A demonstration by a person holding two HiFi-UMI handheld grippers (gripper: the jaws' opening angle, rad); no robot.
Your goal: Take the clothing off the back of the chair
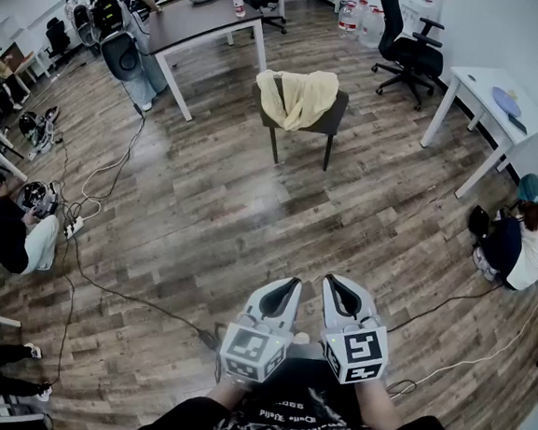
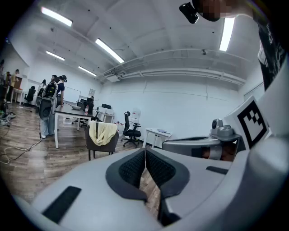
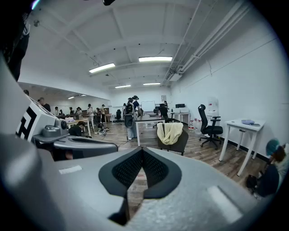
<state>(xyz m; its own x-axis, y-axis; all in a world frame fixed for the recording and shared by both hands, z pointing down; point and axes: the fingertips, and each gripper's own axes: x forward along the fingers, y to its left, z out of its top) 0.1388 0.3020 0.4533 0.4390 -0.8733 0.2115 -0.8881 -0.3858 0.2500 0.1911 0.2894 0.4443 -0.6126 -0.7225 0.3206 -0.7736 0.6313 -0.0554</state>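
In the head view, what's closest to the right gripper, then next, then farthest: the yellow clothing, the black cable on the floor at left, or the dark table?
From the right gripper:
1. Black cable: on the floor just to the left, beside the grippers.
2. Yellow clothing: straight ahead, draped on the chair.
3. Dark table: behind the chair, to the left.

Both grippers, left (image 1: 284, 287) and right (image 1: 334, 284), side by side, fingers closed, empty

Open floor (image 1: 241, 216) up to the chair (image 1: 335, 115); table (image 1: 204, 21) just behind; desk (image 1: 485, 95) at right
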